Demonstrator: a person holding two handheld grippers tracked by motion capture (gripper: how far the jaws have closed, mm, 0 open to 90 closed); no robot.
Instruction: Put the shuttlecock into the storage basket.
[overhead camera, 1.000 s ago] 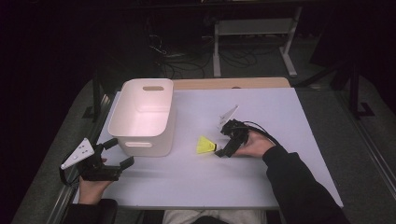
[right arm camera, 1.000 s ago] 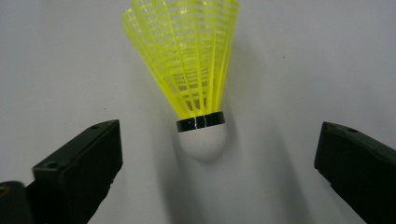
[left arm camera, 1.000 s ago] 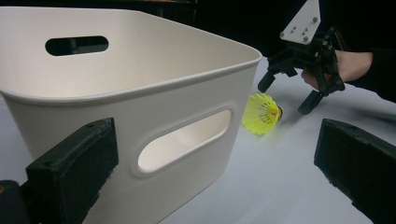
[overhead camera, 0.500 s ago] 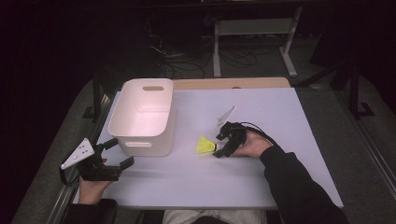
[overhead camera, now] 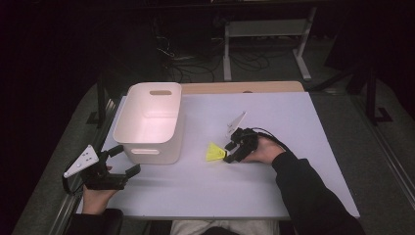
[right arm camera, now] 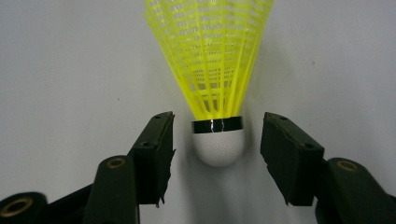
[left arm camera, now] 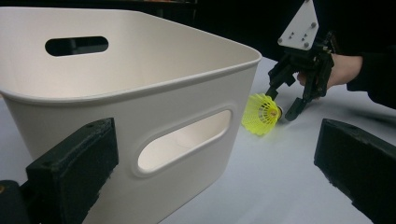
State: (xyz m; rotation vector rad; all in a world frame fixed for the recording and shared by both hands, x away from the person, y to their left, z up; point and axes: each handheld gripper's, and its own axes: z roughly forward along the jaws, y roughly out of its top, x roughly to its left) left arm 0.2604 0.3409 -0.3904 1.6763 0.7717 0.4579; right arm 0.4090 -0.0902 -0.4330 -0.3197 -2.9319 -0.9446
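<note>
Item under handling: a yellow plastic shuttlecock with a white rounded cork and silver band (right arm camera: 218, 93), lying on its side on the white table top (overhead camera: 293, 122), slightly right of centre. In the high view it (overhead camera: 214, 152) sits at about 3 o'clock from the white plastic bin with cut-out handles (overhead camera: 151, 122), near it but apart.

Right gripper (right arm camera: 217, 154): positioned at the shuttlecock's cork end, approaching from 3 o'clock in the high view (overhead camera: 230, 152). Its jaws have just been closing. In the right gripper view the cork lies between the two black pads (right arm camera: 159, 149), with a narrow gap visible on each side; no contact yet, so the jaws stand part open around the cork without gripping it. The shuttlecock's skirt points away from the gripper, toward 12 o'clock in that view.

Left gripper (overhead camera: 122, 161): held at the near left edge of the table, at about 7 o'clock from the bin. Jaws spread wide, nothing between them. In the left gripper view it faces the bin's near wall (left arm camera: 140, 107), with the shuttlecock (left arm camera: 261, 114) and the right gripper (left arm camera: 285, 105) beyond at 2 o'clock.
</note>
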